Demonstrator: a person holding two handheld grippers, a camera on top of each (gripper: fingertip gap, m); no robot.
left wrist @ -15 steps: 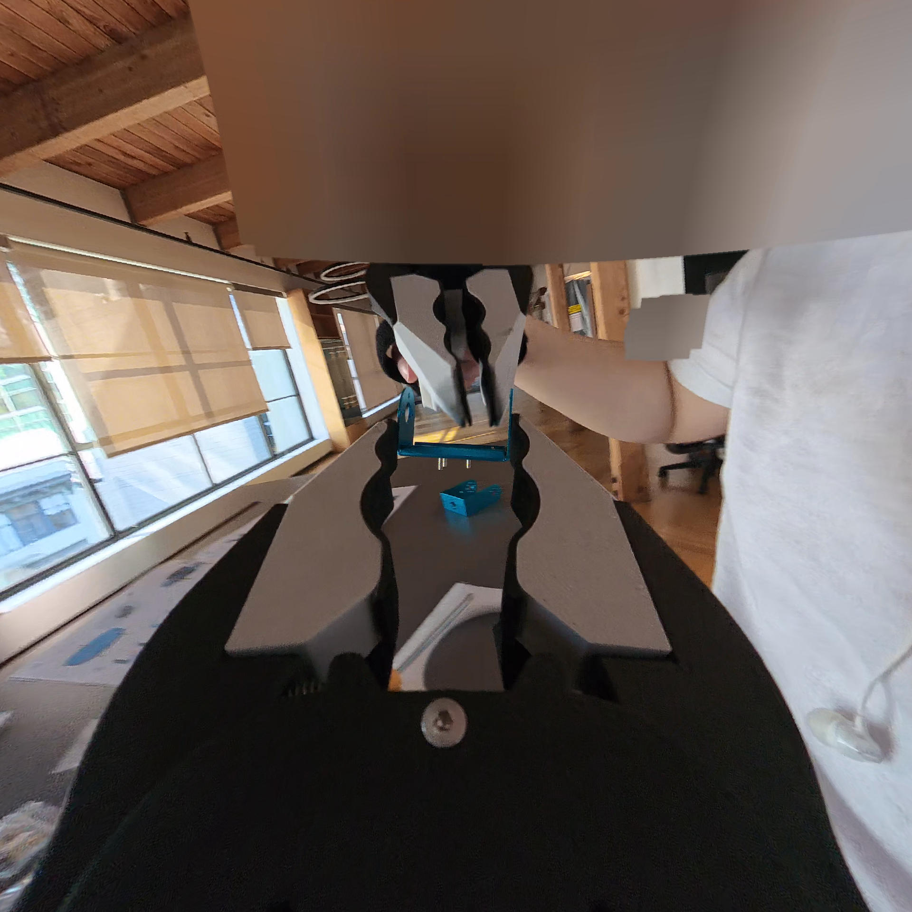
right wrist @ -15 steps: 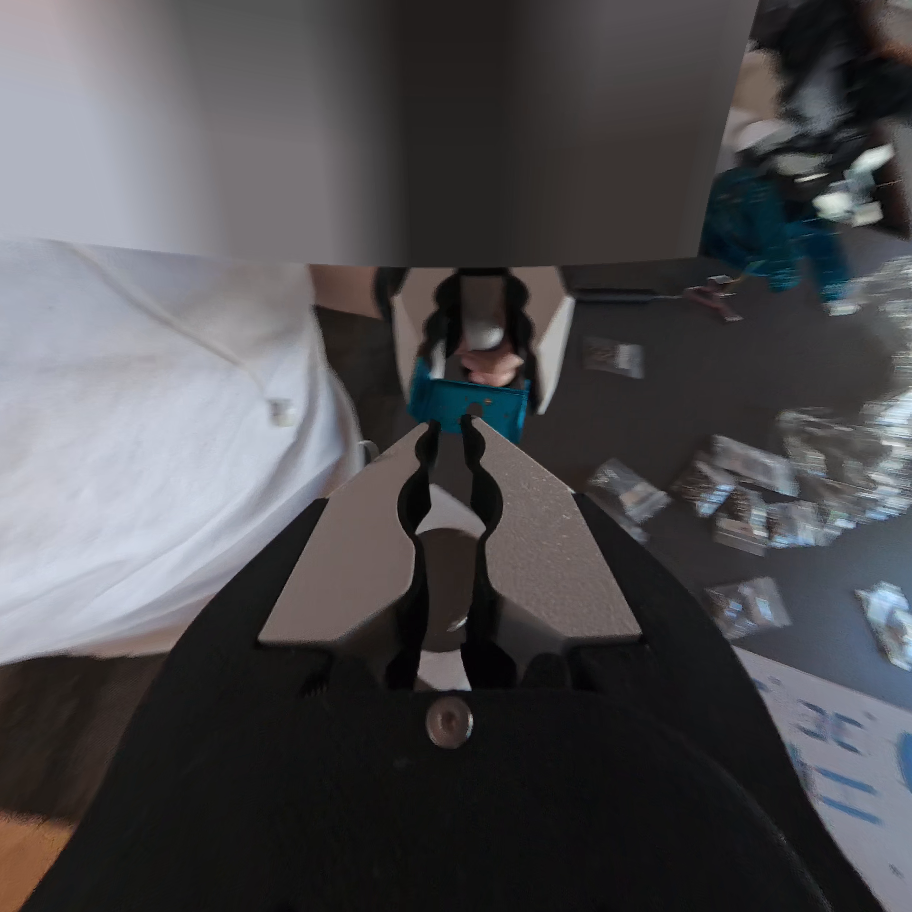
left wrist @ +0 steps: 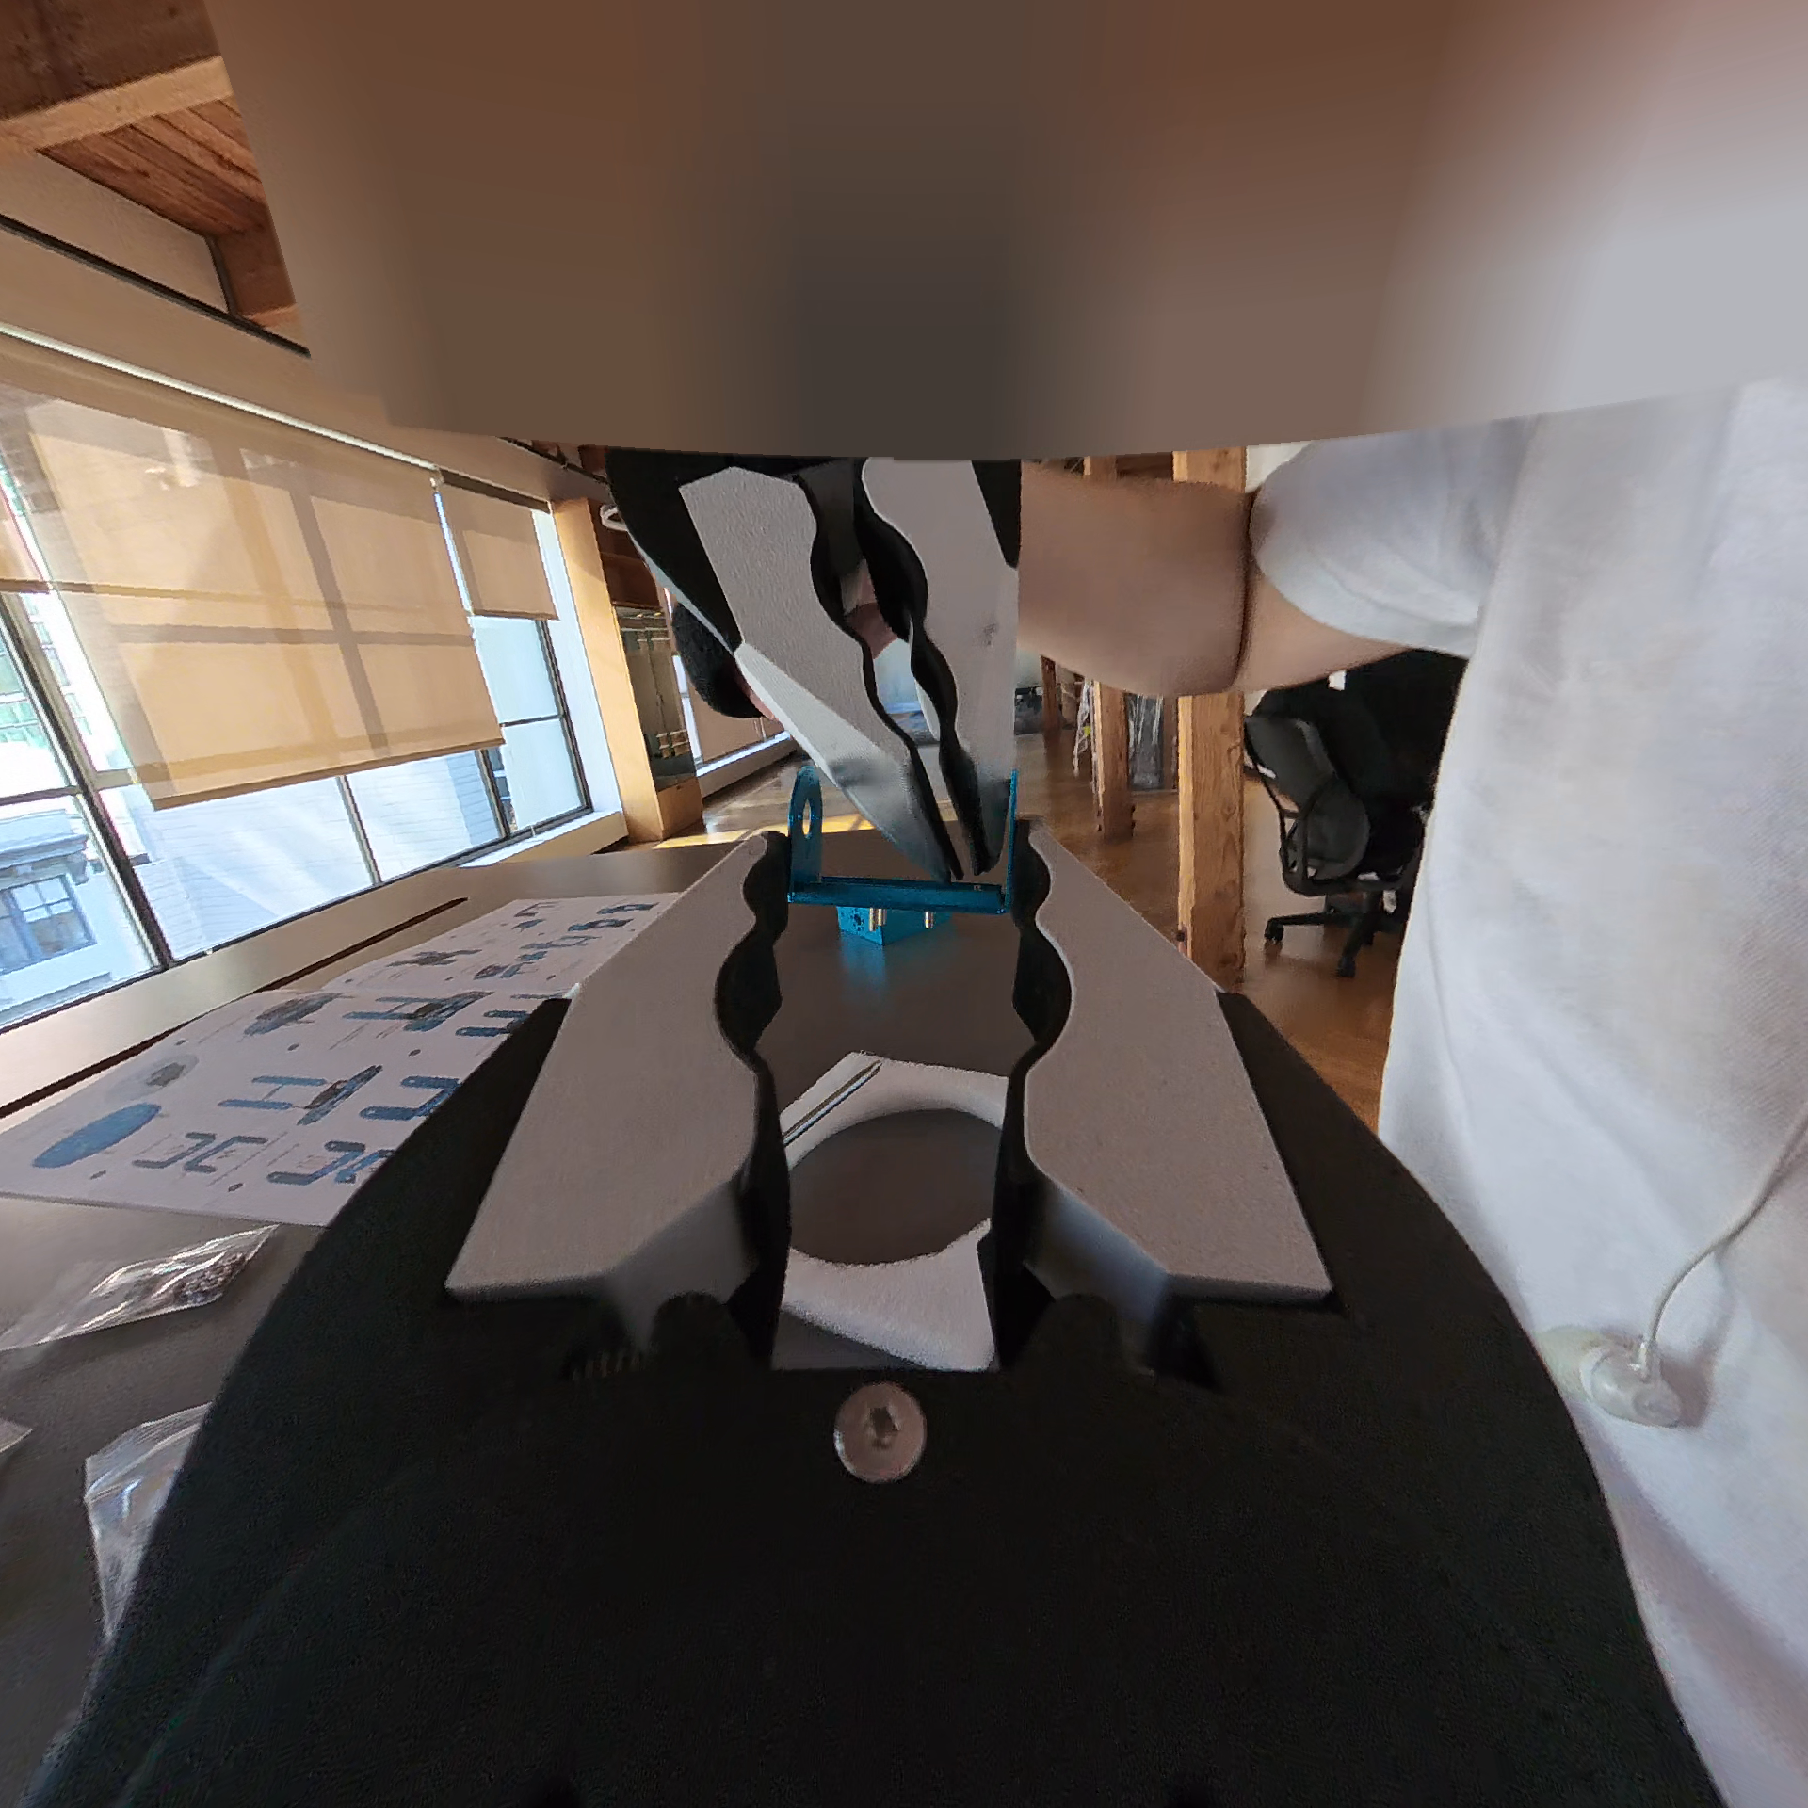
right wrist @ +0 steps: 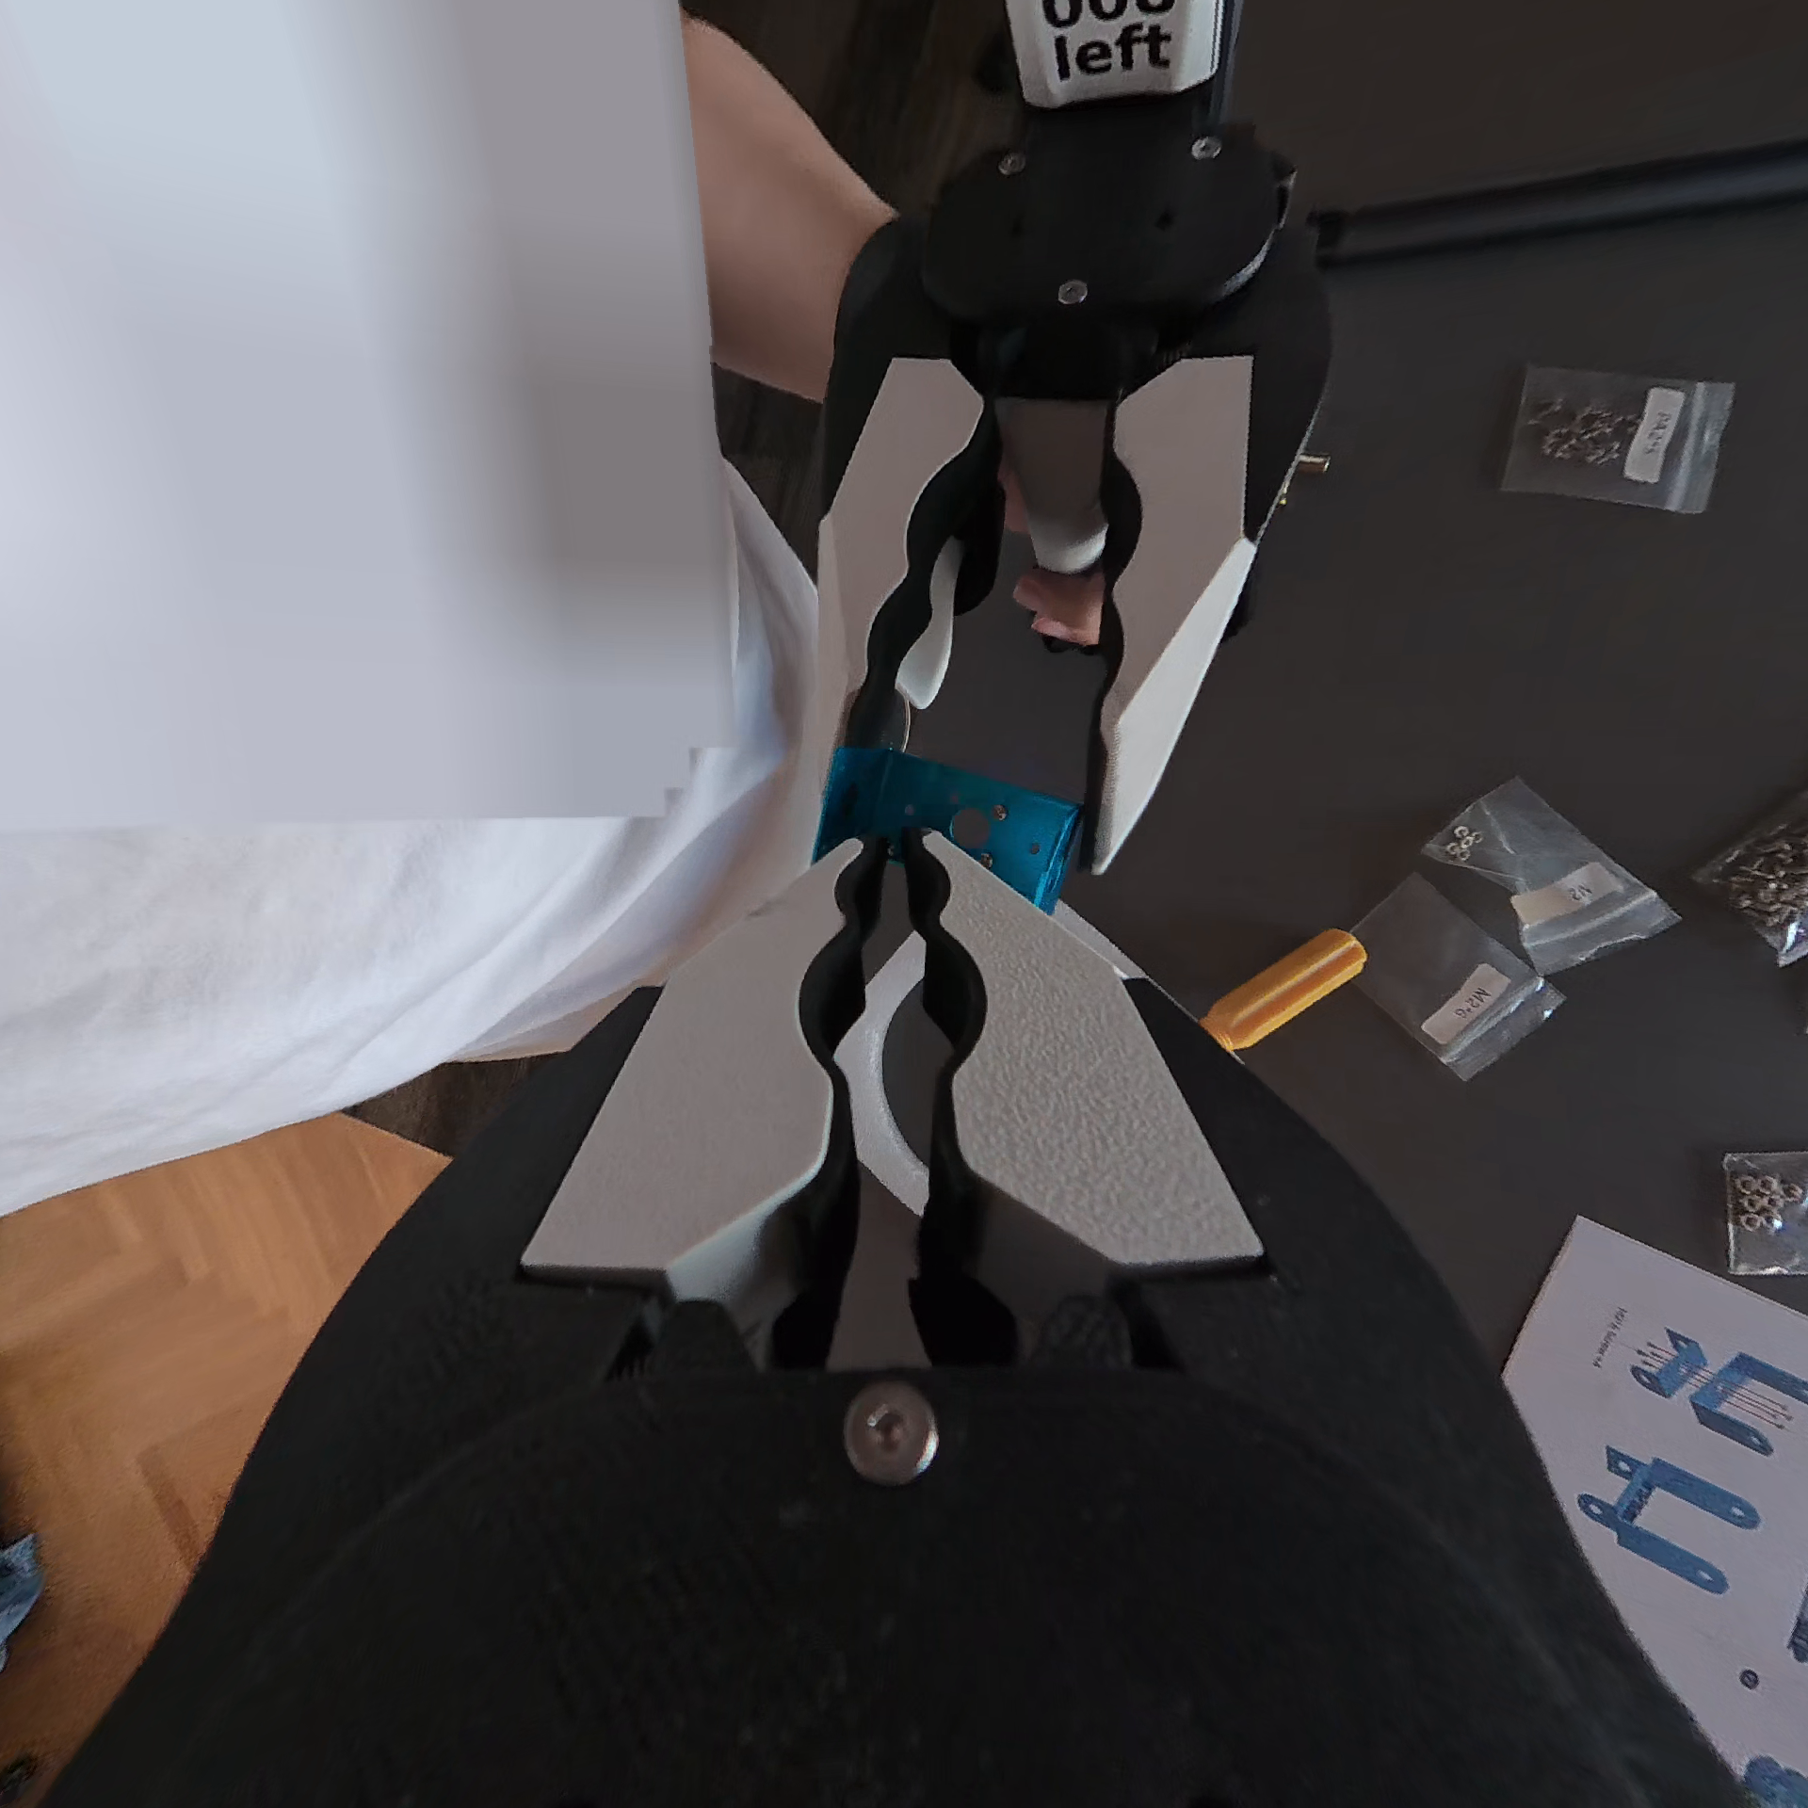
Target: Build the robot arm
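Blue bracket [left wrist: 898,892] in left tool [left wrist: 900,851] — right tool [right wrist: 892,839] nearly closed, tips at it

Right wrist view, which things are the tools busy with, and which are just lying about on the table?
In hand: blue bracket, clamped in the left tool; right tool, tips at its base.
Lying about: hardware bags, orange handle, printed sheet.

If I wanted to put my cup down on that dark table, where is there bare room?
Bare: the dark table between the top screw bag and the lower bags. Crowded: the right edge, with bags, the orange handle and the printed sheet. Left gripper holds blue bracket.
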